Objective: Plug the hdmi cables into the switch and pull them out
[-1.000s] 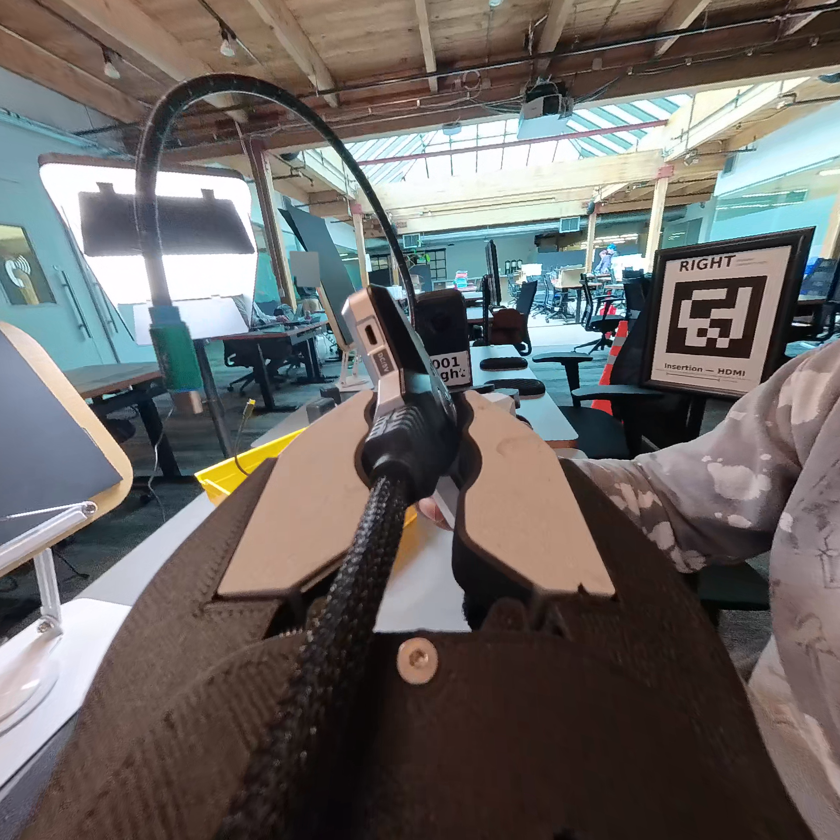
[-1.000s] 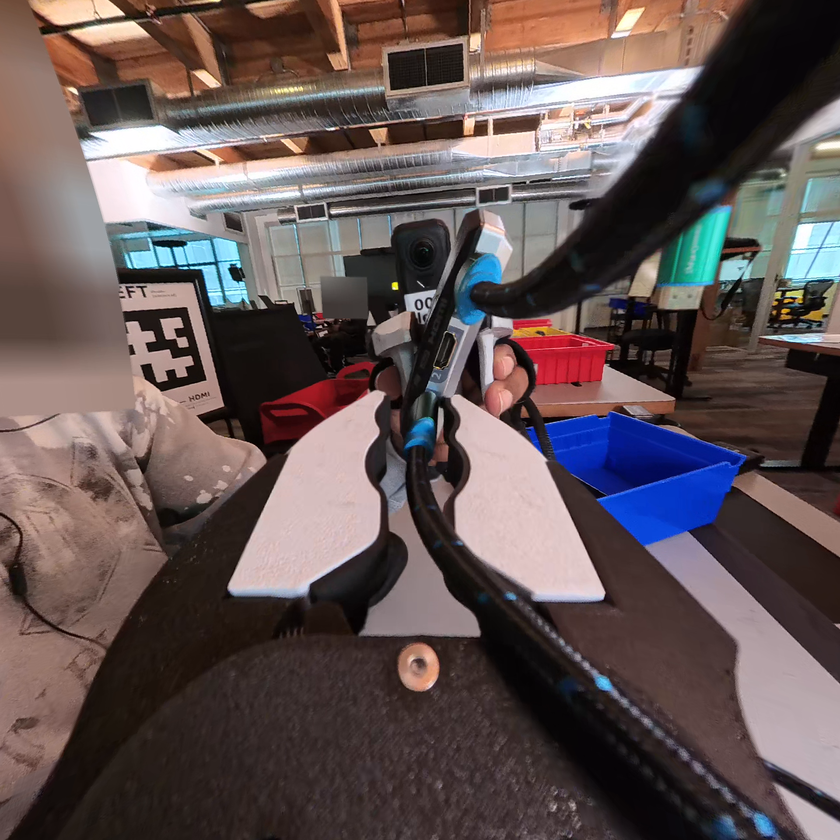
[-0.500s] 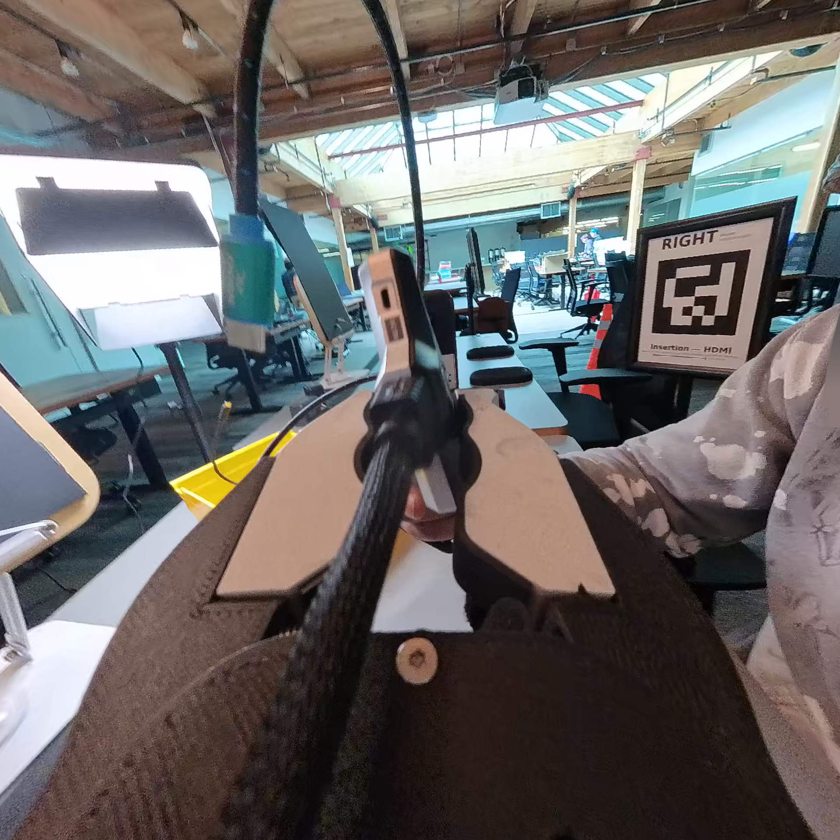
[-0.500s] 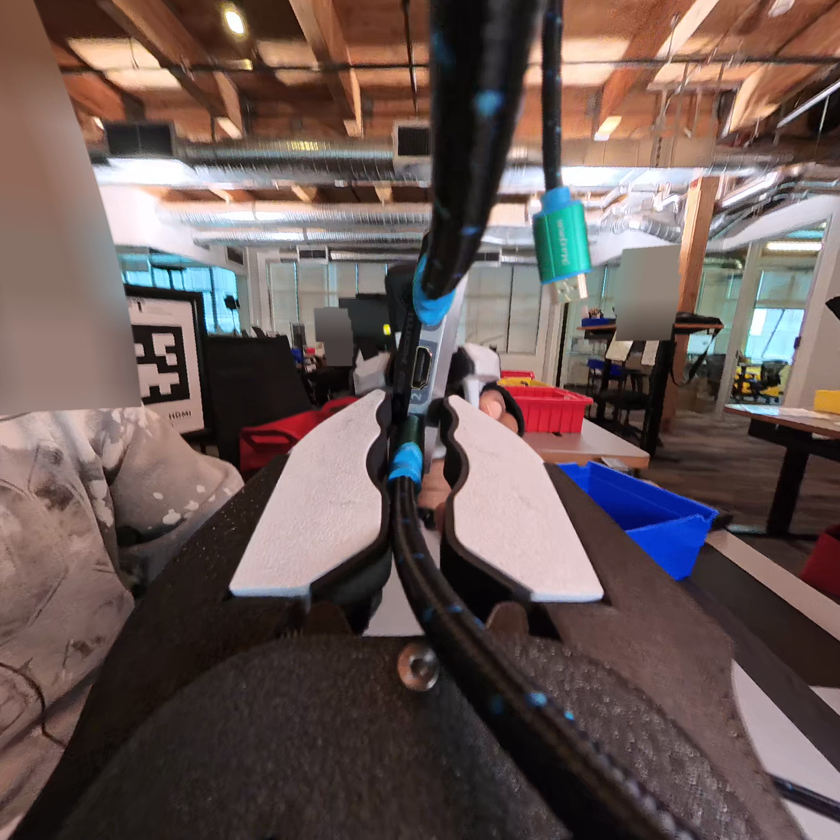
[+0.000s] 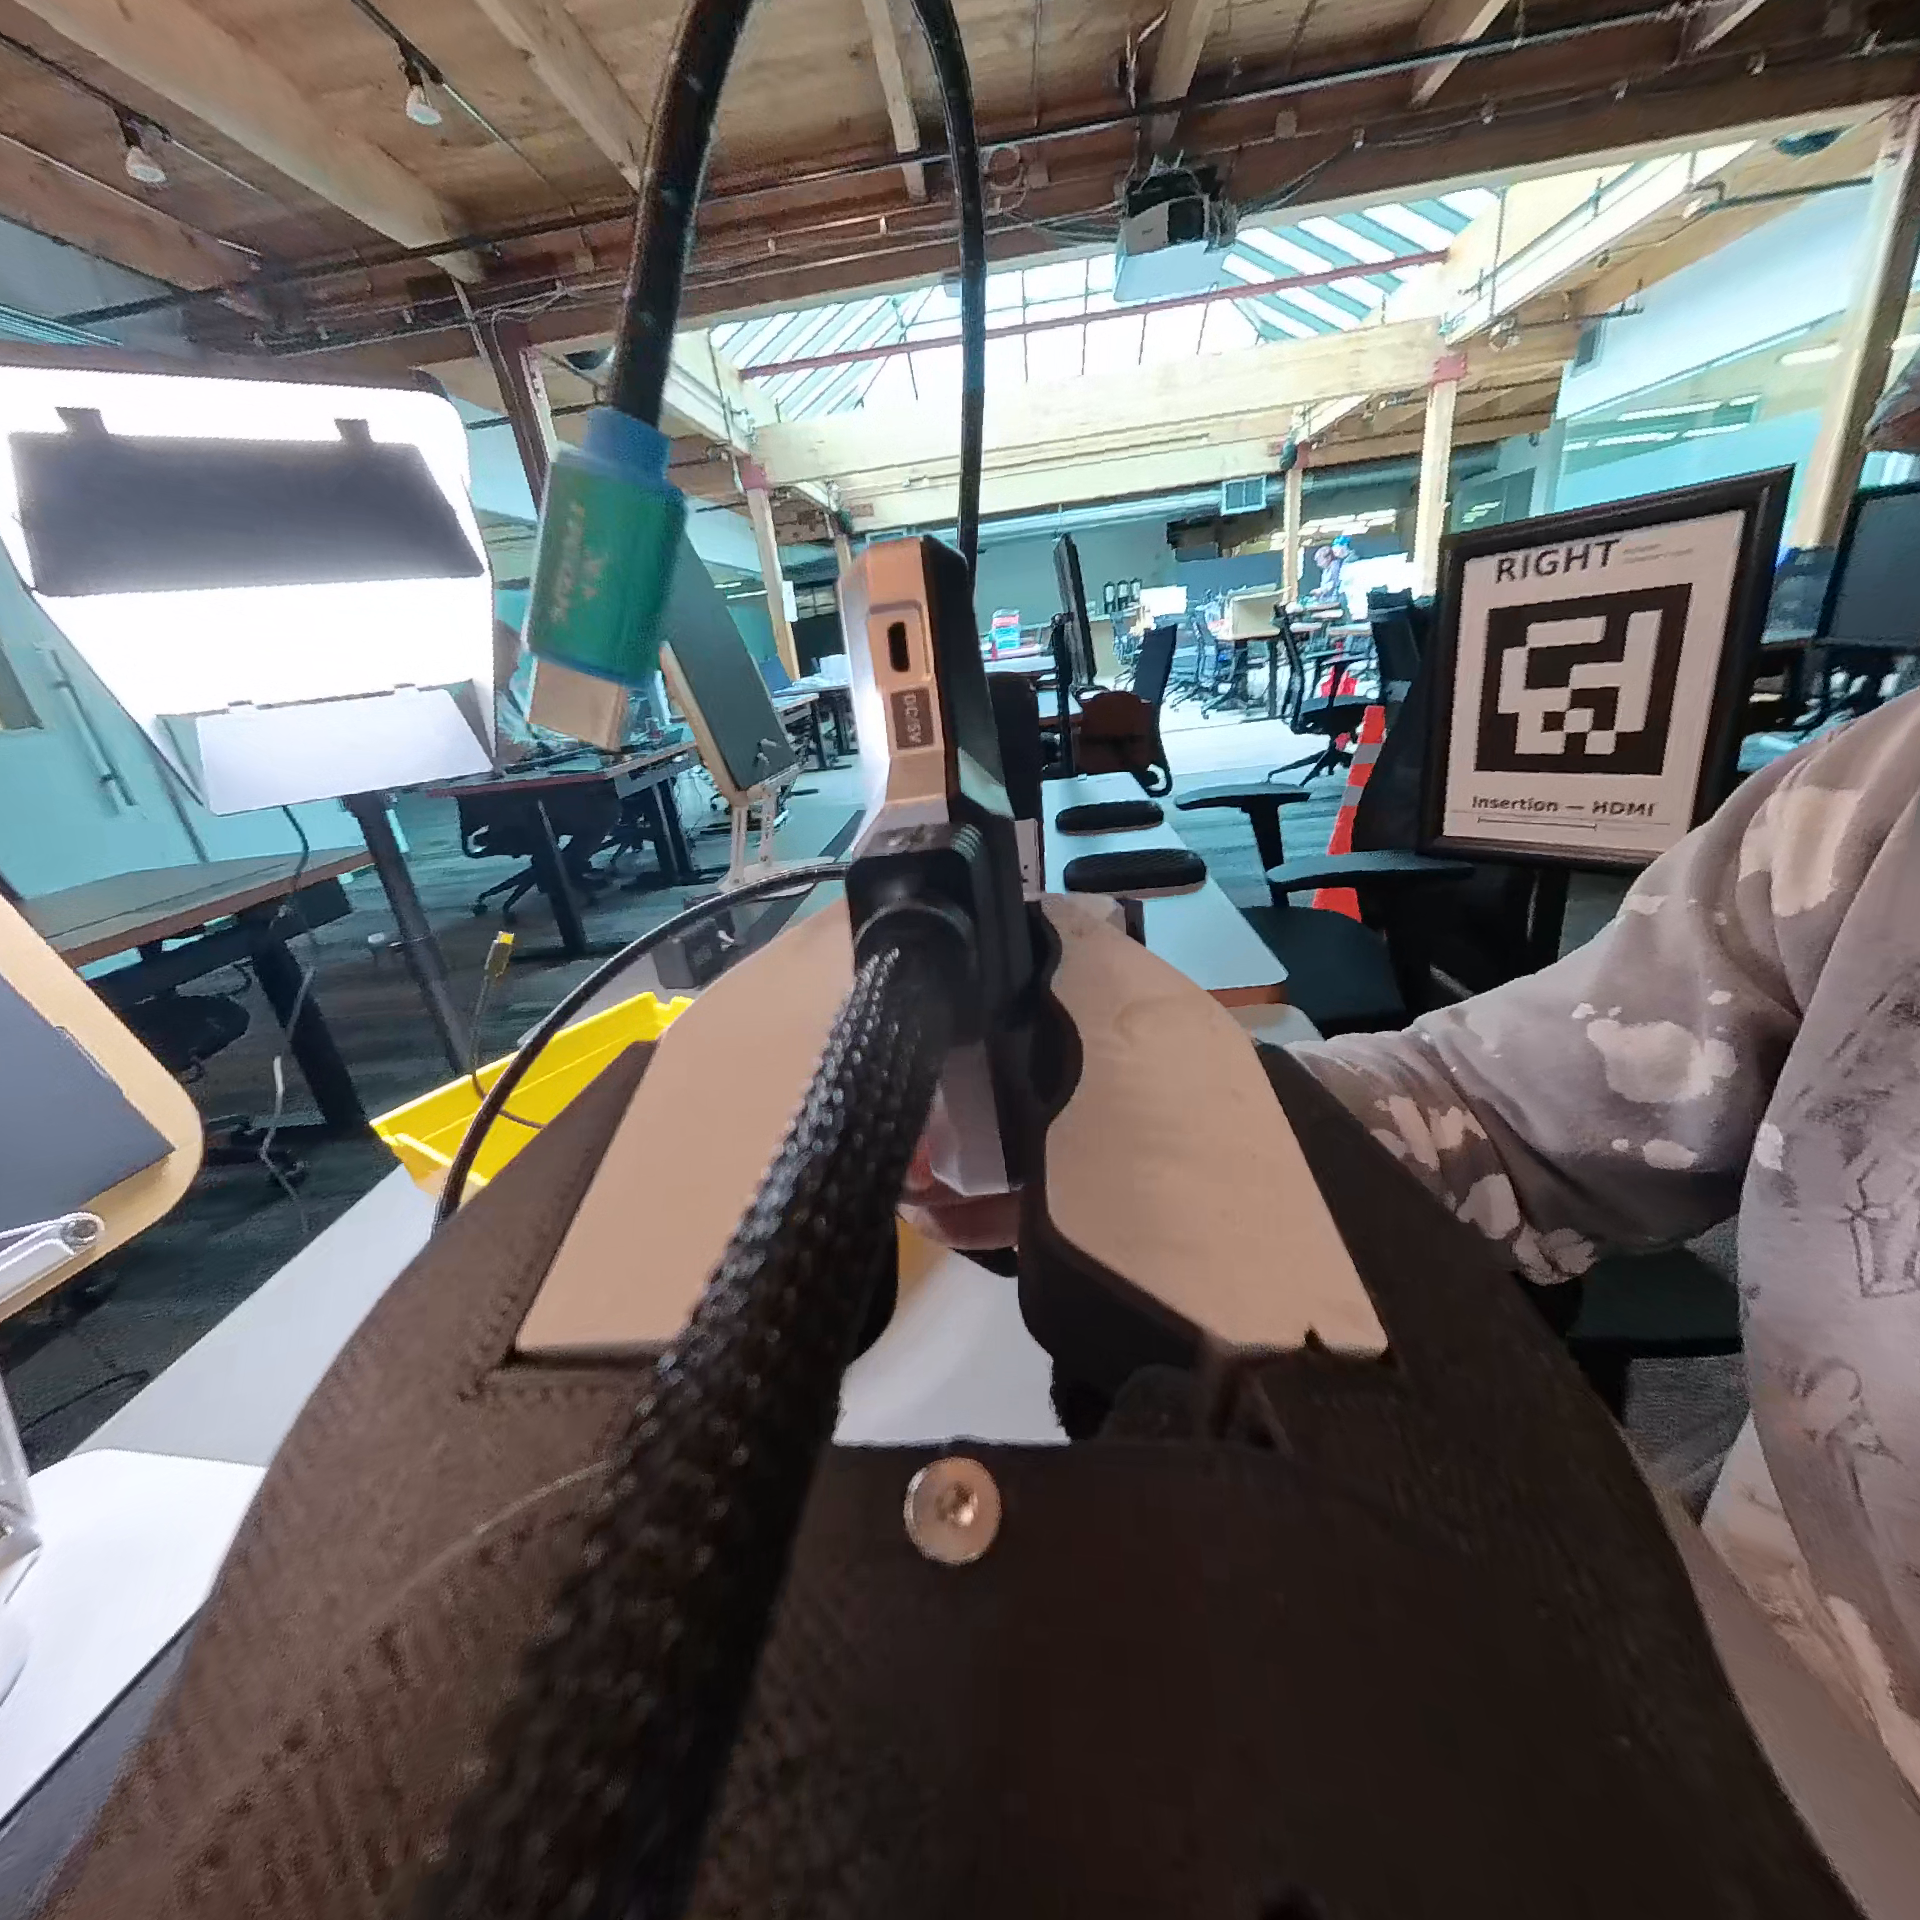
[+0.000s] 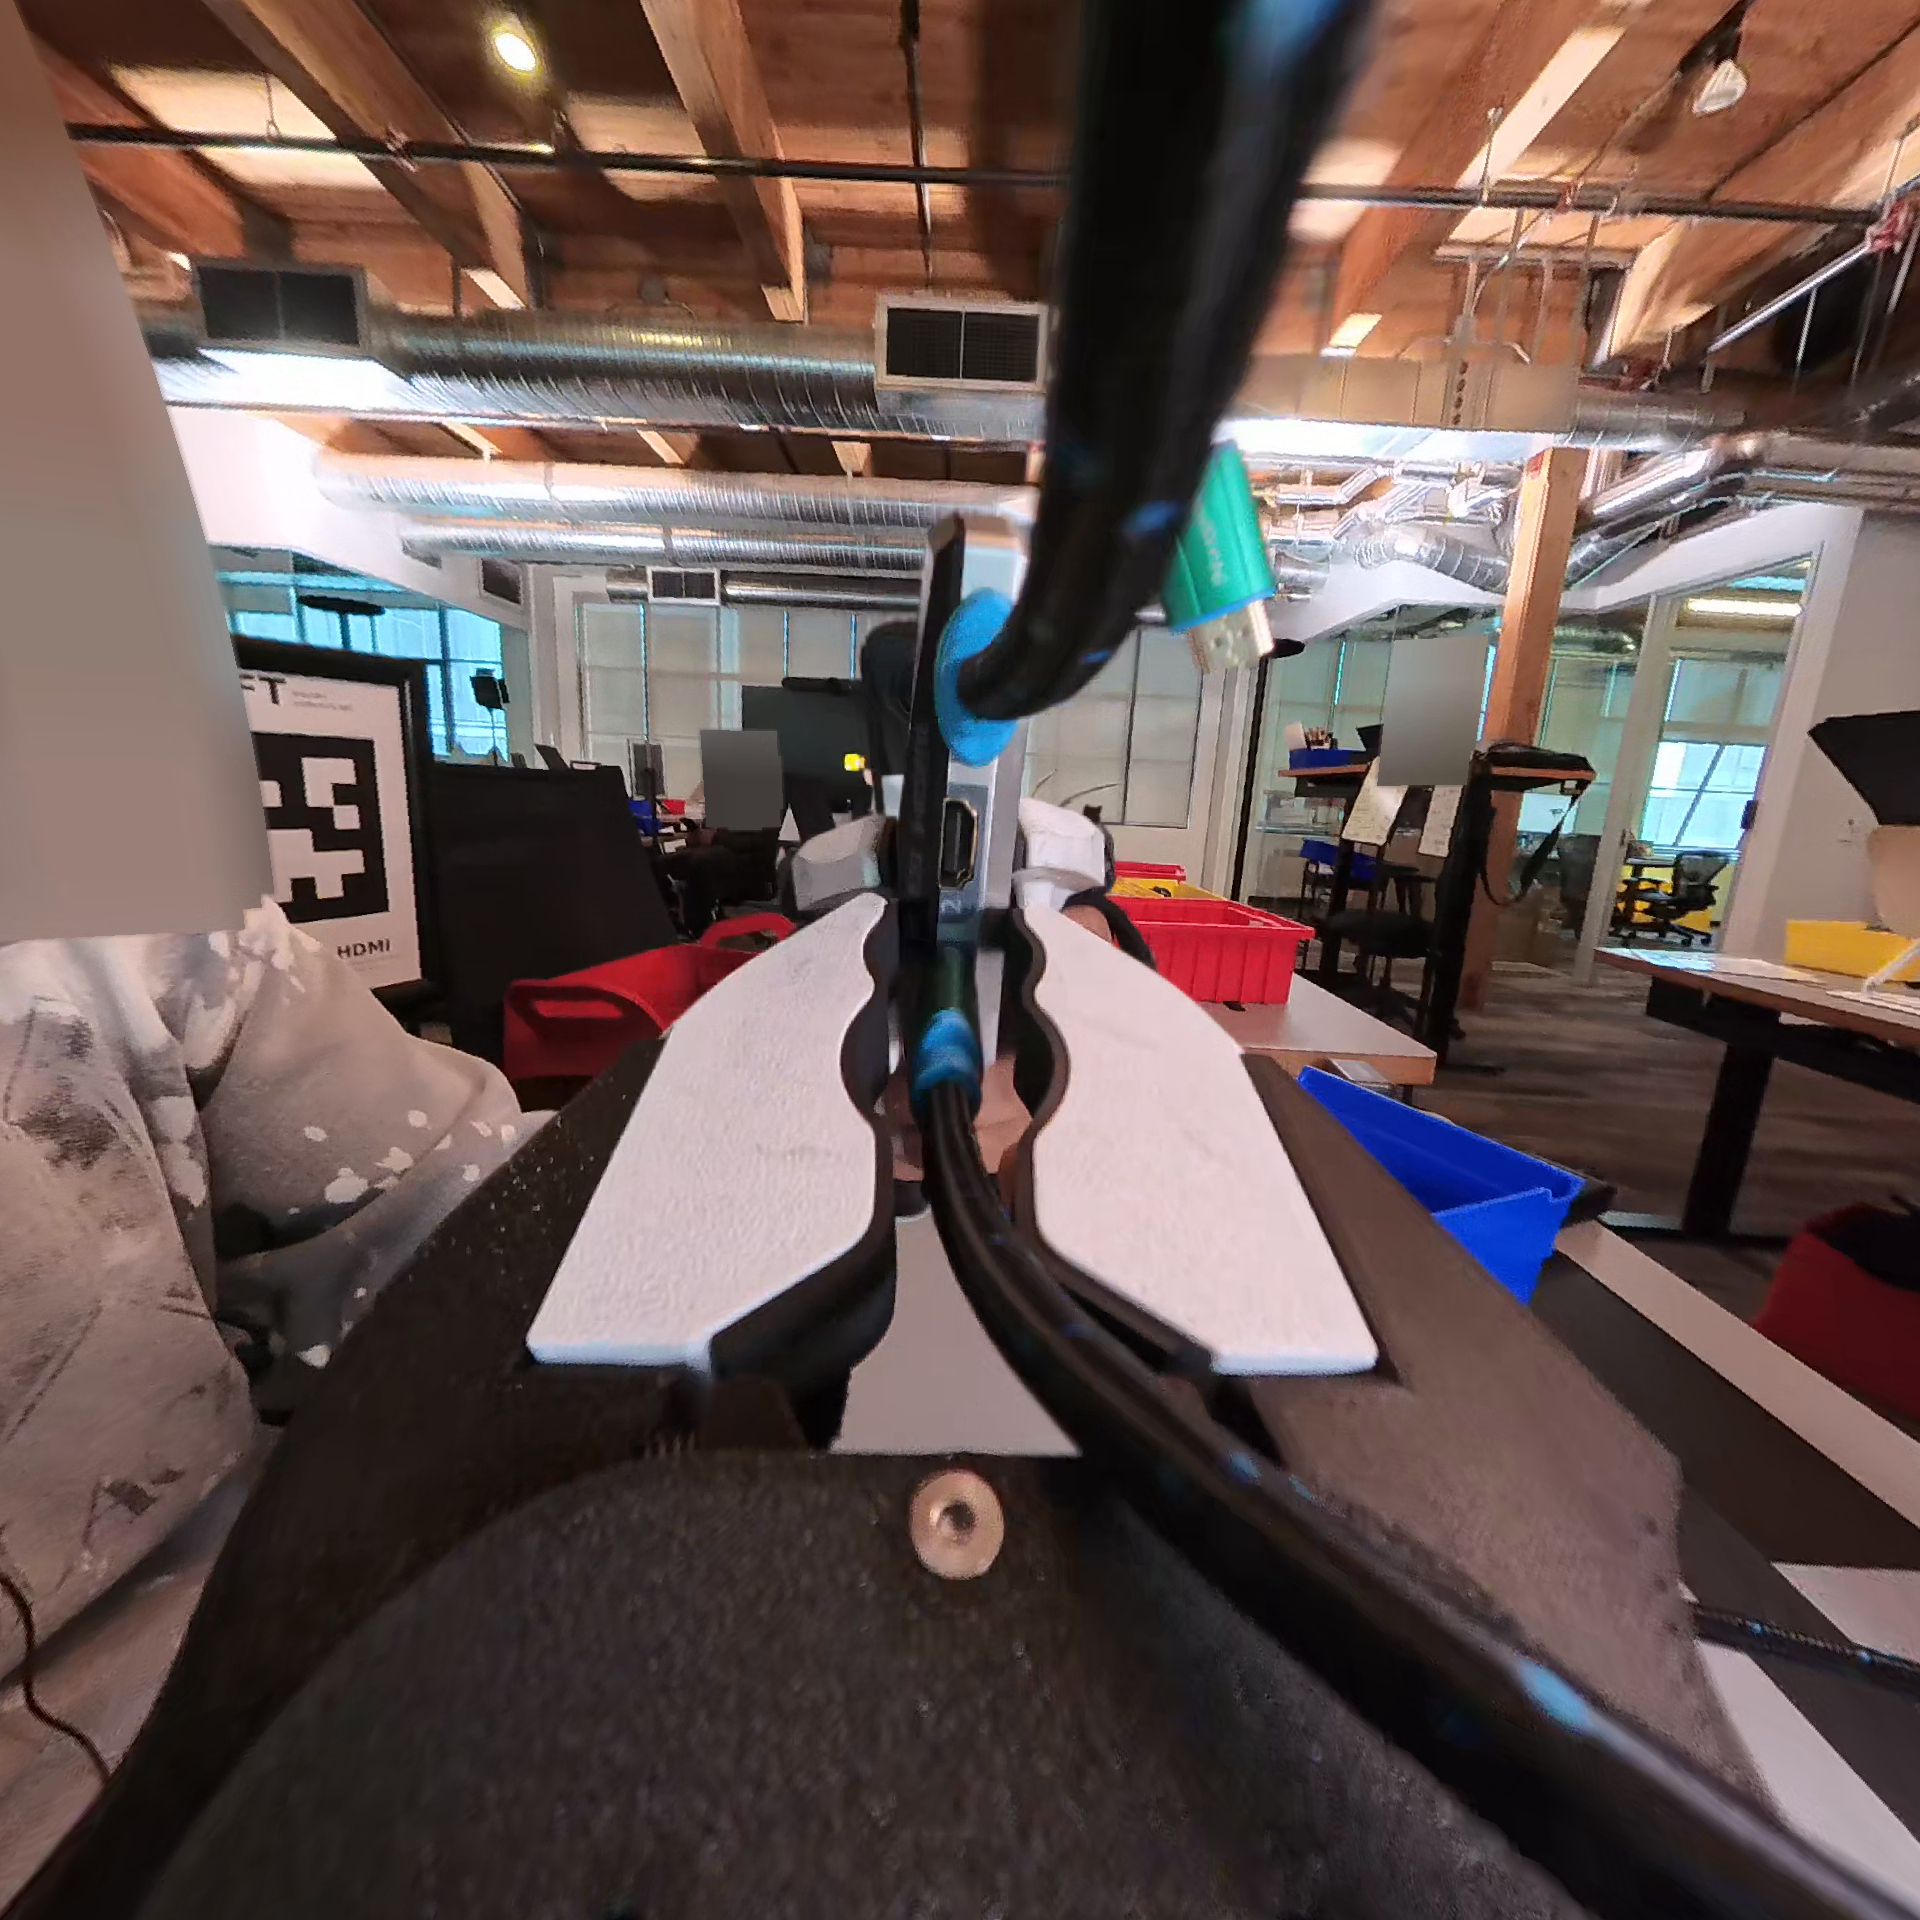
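1. Swinging in from the far left of the frame, the loose green-shelled HDMI plug with a blue collar (image 5: 603, 603) now hangs close beside the slim silver HDMI switch box (image 5: 914, 686), which has turned from a tilt to nearly upright.
2. In the left wrist view, the left tool (image 5: 987, 997) is clamped on the black moulded plug of a thick black braided cable (image 5: 810, 1195). That plug sits seated in the lower end of the switch, at the centre of the frame just beyond the fingertips.
3. In the right wrist view, the right tool (image 6: 956, 977) is closed on a green plug with a blue collar (image 6: 943, 1023), on a black cable flecked with blue (image 6: 1049, 1309), also seated in the switch (image 6: 961, 831).
4. With both tools pinching plugs on opposite sides, the switch is carried in the air between them, above the white table (image 5: 156, 1538); I judge this opposed grip is meant for pulling the plugs out.
5. An open port shows on the switch just above the right tool's tips.
6. Higher up, a blue-booted cable (image 6: 1049, 623) enters the switch, and the free green plug (image 6: 1216, 561) dangles right of it.
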Demonstrator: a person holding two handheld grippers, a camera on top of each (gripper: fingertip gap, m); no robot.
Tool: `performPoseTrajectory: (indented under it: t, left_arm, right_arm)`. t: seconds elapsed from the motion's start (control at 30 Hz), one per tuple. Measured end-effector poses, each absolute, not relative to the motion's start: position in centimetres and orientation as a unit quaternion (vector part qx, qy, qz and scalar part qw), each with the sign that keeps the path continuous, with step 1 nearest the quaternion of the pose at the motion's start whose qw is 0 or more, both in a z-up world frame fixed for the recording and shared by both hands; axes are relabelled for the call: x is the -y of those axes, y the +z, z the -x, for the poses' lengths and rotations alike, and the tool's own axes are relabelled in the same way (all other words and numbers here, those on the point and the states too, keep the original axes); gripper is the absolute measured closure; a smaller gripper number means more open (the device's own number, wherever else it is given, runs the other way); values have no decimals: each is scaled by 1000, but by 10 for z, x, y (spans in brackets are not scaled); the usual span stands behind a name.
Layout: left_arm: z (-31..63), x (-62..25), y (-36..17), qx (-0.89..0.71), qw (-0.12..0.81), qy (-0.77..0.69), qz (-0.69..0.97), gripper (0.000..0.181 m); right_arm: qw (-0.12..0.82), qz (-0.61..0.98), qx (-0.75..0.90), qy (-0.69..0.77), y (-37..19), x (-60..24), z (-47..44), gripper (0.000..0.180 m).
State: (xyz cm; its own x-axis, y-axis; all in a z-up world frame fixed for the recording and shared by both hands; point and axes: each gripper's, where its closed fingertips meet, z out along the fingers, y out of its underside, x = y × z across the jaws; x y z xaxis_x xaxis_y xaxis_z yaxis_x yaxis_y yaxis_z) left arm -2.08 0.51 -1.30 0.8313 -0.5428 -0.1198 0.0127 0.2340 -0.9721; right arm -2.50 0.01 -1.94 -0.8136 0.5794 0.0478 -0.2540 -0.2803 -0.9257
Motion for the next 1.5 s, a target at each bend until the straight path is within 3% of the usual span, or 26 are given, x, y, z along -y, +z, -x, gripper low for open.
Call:
performPoseTrajectory:
  t: [0.87, 1.0, 1.17, 1.5]
  left_arm:
    - [29, -4, -17, -227, 761, -201, 574, 158]
    - [55, 17, 10, -188, 809, -204, 519, 158]
    - [63, 32, 17, -204, 789, -122, 567, 156]
    - [87, 3, 0, -101, 754, -164, 628, 158]
  right_arm:
    - [253, 164, 623, 721, -35, -13, 24, 168]
    - [270, 168, 576, 753, -15, -66, 4, 169]
    - [341, 287, 643, 623, -31, -116, 4, 168]
    - [187, 632, 684, 312, -158, -222, 18, 168]
